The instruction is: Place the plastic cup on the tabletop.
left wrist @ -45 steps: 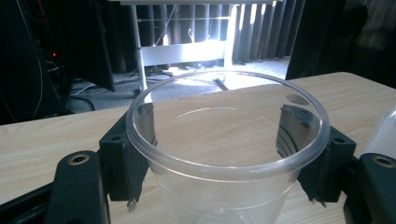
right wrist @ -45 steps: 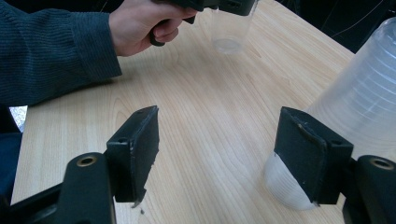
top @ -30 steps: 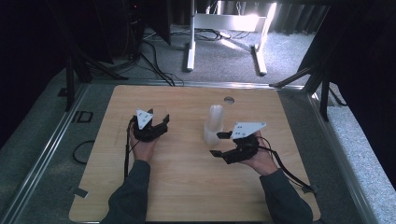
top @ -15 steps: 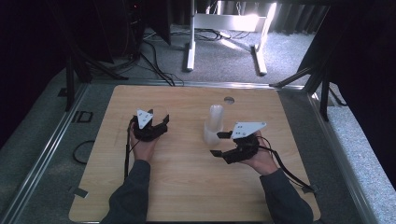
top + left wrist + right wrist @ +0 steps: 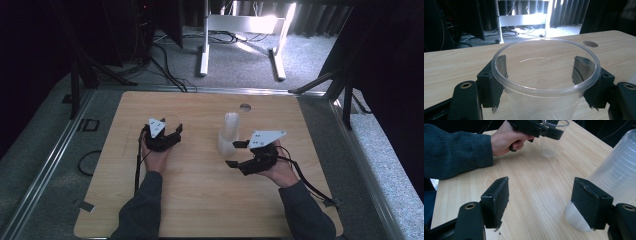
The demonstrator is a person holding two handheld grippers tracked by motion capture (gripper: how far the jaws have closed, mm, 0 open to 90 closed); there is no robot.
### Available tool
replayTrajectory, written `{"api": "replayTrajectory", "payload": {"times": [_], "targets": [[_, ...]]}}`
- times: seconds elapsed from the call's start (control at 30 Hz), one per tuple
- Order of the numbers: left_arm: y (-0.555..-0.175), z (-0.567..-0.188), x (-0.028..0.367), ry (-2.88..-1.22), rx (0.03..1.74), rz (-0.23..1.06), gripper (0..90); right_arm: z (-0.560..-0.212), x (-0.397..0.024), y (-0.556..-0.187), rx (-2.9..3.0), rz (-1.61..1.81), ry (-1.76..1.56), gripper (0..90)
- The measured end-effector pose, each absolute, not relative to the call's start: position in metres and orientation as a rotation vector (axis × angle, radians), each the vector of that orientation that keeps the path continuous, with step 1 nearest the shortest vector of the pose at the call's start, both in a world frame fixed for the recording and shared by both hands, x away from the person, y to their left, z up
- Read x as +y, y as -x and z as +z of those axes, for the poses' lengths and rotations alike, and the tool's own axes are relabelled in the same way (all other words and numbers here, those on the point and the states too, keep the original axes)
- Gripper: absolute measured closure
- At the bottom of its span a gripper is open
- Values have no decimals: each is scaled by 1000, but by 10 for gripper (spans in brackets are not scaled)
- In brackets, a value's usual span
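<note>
Left gripper (image 5: 169, 135): my jaws are closed on a clear plastic cup (image 5: 544, 80), one pad pressed against each side of its wall just under the rim.
Cup in my left jaws: it stands upright with its mouth up on the left half of the desk (image 5: 200, 200), its base on or just above the wood; I cannot tell which.
Right gripper (image 5: 236, 154): my jaws stand apart with bare wood between them and grip nothing.
Stack of cups (image 5: 228, 134): a frosted stack of nested cups stands mouth down near the middle of the desk, leaning a little.
Right jaws and stack: in the right gripper view the stack (image 5: 609, 182) sits just behind one jaw, outside the gap; whether the jaw touches it I cannot tell.
Left hand (image 5: 156, 156): it grips the left gripper from behind, dark sleeve trailing toward the near edge.
Spacing: the held cup and the stack are well apart.
</note>
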State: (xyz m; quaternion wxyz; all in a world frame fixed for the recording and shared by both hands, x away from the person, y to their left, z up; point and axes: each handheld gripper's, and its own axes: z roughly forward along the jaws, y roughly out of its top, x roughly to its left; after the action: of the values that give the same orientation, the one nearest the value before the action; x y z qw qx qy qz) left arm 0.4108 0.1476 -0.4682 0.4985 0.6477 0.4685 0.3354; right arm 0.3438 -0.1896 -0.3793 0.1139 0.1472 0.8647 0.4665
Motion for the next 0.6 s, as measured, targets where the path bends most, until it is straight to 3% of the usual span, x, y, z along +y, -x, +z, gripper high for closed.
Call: {"api": "replayTrajectory", "payload": {"times": [0.6], "targets": [[-417, -476, 149, -1592, 1161, 813, 285, -383, -192, -344, 2544, 1374, -442, 297]]}}
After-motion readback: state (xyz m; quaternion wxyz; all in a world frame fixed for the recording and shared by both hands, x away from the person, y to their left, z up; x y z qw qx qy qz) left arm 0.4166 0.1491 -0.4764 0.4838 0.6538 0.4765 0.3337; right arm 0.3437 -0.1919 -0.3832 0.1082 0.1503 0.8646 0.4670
